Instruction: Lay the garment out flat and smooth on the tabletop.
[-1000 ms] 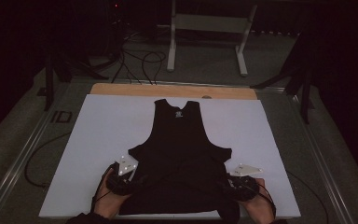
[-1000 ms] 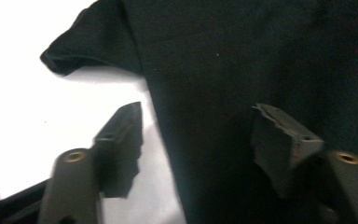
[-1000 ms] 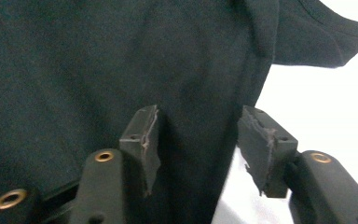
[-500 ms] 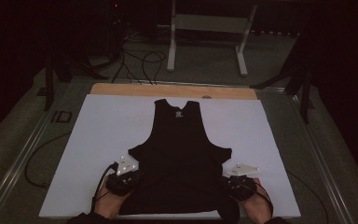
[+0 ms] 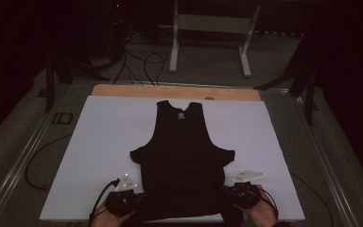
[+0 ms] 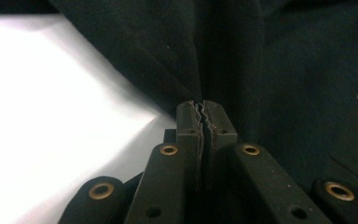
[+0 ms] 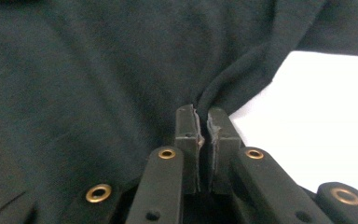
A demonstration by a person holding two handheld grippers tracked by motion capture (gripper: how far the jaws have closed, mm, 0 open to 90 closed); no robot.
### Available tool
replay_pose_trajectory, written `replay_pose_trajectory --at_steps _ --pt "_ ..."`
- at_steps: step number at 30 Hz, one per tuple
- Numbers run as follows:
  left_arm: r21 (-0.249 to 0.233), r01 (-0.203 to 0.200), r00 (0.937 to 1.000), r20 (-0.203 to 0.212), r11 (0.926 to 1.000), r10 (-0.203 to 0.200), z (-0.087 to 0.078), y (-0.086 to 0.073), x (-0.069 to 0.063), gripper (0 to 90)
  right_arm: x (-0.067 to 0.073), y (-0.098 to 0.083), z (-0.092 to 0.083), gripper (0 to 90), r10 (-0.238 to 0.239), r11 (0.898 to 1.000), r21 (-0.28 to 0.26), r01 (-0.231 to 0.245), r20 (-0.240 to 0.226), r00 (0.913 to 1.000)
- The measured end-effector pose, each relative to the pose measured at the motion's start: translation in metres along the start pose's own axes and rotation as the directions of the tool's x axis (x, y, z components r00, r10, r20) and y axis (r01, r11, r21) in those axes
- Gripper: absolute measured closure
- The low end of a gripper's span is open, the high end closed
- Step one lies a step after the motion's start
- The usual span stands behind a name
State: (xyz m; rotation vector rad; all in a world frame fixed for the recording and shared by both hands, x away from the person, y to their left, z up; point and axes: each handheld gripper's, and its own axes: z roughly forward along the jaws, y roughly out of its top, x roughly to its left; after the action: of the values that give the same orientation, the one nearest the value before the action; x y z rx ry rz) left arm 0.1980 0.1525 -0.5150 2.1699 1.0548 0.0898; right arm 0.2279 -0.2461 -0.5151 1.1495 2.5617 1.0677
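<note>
**High view: black vest pinched at both bottom corners**

High view shows a black sleeveless top (image 5: 182,156) lying flat on the white tabletop (image 5: 99,137), its neck toward the upper part of the frame and its hem at the lower edge, nearest the person. The left tongs (image 5: 123,201) sit at the lower left corner of the hem and the right tongs (image 5: 241,194) at the lower right corner, each carried by a hand that comes in from the bottom of the frame.

Both pairs of tongs have just been closing. In the left gripper view the jaws stand pressed together with a thin fold of dark cloth (image 6: 261,70) caught at the tips; in the right gripper view the jaws are likewise closed, and a ridge of fabric (image 7: 98,70) gathers right at their ends. How deep the cloth sits between the pads is hard to tell, since black fabric meets black jaws.

The garment looks light, soft and limp, with no stiffness of its own. It should drape and sag between the two holds and may wrinkle or slide on the smooth sheet. The hem corners are sensible places to hold it, as they keep the width spread; a shallow pinch of one layer could slip out under a tug.
</note>
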Motion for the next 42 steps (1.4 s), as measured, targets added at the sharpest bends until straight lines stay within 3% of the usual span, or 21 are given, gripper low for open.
replay_pose_trajectory --at_steps 3,7,9,14,16,18,20,23,28,31,35,38,42 --pt "0.021 -0.019 0.997 -0.075 0.9996 0.021 -0.009 -0.006 -0.002 86.9 0.006 -0.001 0.0 84.5 -0.017 1.0 0.013 0.017 -0.023 0.9996" --pt "0.022 0.037 0.9911 -0.129 0.9991 -0.034 -0.018 -0.008 0.011 87.3 0.018 -0.001 0.001 84.4 -0.051 0.998 0.023 0.053 -0.055 0.9972" --pt "0.017 0.063 0.9842 -0.167 0.9979 -0.059 -0.021 -0.008 0.02 87.4 0.028 -0.001 0.003 84.4 -0.079 0.996 0.026 0.081 -0.077 0.9939" --pt "-0.009 0.124 0.9556 -0.268 0.9922 -0.122 -0.029 -0.009 0.042 87.4 0.051 -0.003 0.006 84.3 -0.131 0.99 0.035 0.137 -0.148 0.9804" --pt "-0.015 0.137 0.95 -0.281 0.9905 -0.135 -0.031 -0.009 0.046 87.4 0.059 -0.004 0.006 84.1 -0.155 0.985 0.042 0.166 -0.183 0.9707" --pt "-0.018 0.14 0.9487 -0.284 0.9899 -0.14 -0.031 -0.009 0.046 87.4 0.065 -0.005 0.006 84.0 -0.186 0.979 0.045 0.199 -0.204 0.9611" --pt "-0.012 0.126 0.9507 -0.284 0.992 -0.124 -0.031 -0.009 0.043 87.3 0.066 -0.006 0.004 84.2 -0.203 0.974 0.057 0.219 -0.208 0.957" --pt "-0.013 0.12 0.9579 -0.261 0.9927 -0.119 -0.029 -0.01 0.039 87.1 0.061 -0.01 -0.002 84.6 -0.202 0.973 0.072 0.22 -0.195 0.9598" --pt "-0.008 0.109 0.9674 -0.229 0.994 -0.108 -0.028 -0.012 0.032 86.9 0.045 -0.02 -0.018 84.9 -0.152 0.981 0.091 0.168 -0.16 0.9753" --pt "-0.002 0.095 0.9761 -0.196 0.9955 -0.094 -0.028 -0.014 0.025 86.5 0.035 -0.025 -0.026 85.1 -0.136 0.985 0.093 0.148 -0.116 0.9838" --pt "0.003 0.072 0.9829 -0.17 0.9974 -0.071 -0.028 -0.019 0.017 86.0 0.023 -0.031 -0.037 85.5 -0.103 0.989 0.1 0.11 -0.068 0.9923" --pt "0.001 0.075 0.9837 -0.164 0.9972 -0.074 -0.031 -0.023 0.014 86.1 0.017 -0.035 -0.043 85.5 -0.097 0.99 0.102 0.101 -0.041 0.9944" --pt "0.003 0.078 0.9772 -0.199 0.997 -0.076 -0.035 -0.027 0.01 86.9 0.016 -0.038 -0.047 85.5 -0.102 0.989 0.101 0.108 -0.064 0.9927"
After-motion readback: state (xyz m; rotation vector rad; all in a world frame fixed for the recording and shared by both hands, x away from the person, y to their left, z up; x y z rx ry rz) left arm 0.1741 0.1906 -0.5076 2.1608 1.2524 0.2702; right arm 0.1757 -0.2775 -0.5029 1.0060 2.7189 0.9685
